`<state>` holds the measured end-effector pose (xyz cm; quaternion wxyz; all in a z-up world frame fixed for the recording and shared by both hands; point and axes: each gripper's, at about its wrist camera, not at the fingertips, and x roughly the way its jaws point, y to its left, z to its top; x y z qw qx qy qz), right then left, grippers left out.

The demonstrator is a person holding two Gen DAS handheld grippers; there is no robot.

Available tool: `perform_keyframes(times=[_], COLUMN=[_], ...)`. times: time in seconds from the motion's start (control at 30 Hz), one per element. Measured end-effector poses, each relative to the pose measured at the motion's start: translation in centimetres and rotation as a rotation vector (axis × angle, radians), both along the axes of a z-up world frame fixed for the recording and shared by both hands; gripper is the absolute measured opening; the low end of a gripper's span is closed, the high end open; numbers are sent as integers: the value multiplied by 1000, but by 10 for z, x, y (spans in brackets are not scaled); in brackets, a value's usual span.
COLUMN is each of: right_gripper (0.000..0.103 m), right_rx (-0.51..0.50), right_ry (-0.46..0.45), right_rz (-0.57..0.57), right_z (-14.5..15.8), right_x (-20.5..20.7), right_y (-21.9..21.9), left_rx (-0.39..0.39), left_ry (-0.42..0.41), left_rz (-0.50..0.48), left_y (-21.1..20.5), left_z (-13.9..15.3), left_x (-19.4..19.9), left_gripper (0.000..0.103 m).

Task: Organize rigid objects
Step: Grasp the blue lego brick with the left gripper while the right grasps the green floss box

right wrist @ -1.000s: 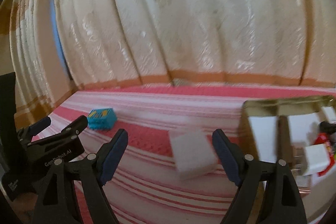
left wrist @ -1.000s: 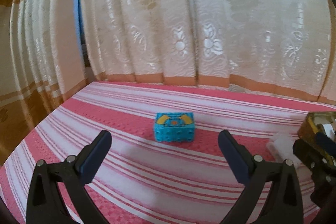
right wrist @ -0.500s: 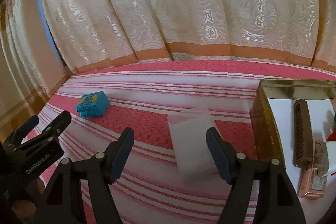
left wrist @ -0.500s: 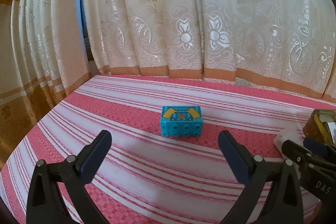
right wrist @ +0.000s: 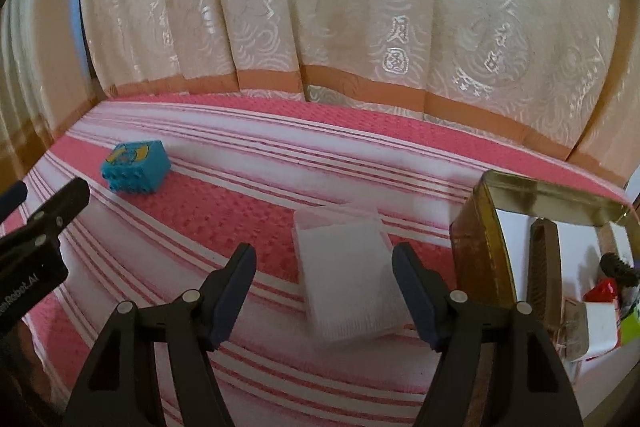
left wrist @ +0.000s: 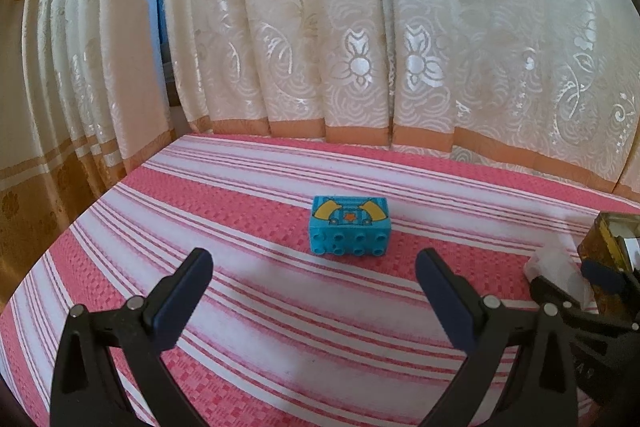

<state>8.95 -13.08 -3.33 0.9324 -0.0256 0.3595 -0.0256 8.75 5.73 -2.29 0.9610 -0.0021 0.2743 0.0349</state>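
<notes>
Since a second ago my right gripper [right wrist: 324, 291] has dipped toward the striped cloth [right wrist: 240, 211] and its fingers have drawn in a little; the white box [right wrist: 348, 279] now sits larger between them.

From the left wrist camera, I see my left gripper [left wrist: 314, 301] hanging over the near part of the cloth [left wrist: 240, 307], fingers spread wide with nothing between them. The blue toy brick [left wrist: 350, 225] lies ahead of the fingertips, about midway across the cloth, studs facing me and its yellow-and-orange print on top, well clear of both fingers. At the right edge I can make out the white box [left wrist: 554, 263], partly hidden by my other gripper [left wrist: 576, 291], with a gold tin [left wrist: 600, 239] just behind it.

From the right wrist camera, the right gripper's fingers stand partly open and I see the white box lying on the cloth between them, closer to the right finger; I cannot see either pad pressing on it, so it is not gripped. The gold tin [right wrist: 480, 239] stands just beside the box at the right edge of the cloth, open, with a brown comb [right wrist: 542, 267] and small odds and ends inside. The blue brick [right wrist: 134, 167] sits toward the far left corner, well apart from the box. My left gripper [right wrist: 36, 223] shows at the left edge.
</notes>
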Motion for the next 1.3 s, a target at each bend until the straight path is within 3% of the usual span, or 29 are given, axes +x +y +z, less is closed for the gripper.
perform_keyframes(times=[0.23,0.5,0.67,0.87,0.93,1.07,1.3], right_gripper=[73,72,72,72,70,69,69], right_rx=[277,199,102,82,100,280,250], right_ry=[-63,-62,-27,-16,-1,55,57], right_rz=[126,2,10,33,-24,-23,-68], right_z=[3,4,3,3,2,-7,-15], right_x=[-23,-27,-27,-38,-38,-53,-36], right_y=[-1,-18,-9,0,-9,-22,-20], left_rx=[-11,-35,-35,-36,-36,-50,-55], left_ry=[7,14,18,23,23,20,20], left_rz=[1,8,9,9,12,17,15], left_y=[2,5,5,5,6,9,10], left_z=[0,2,1,-1,-1,0,1], left_x=[0,0,1,1,0,-2,-3], left_gripper=[103,103,103,103,103,103,103])
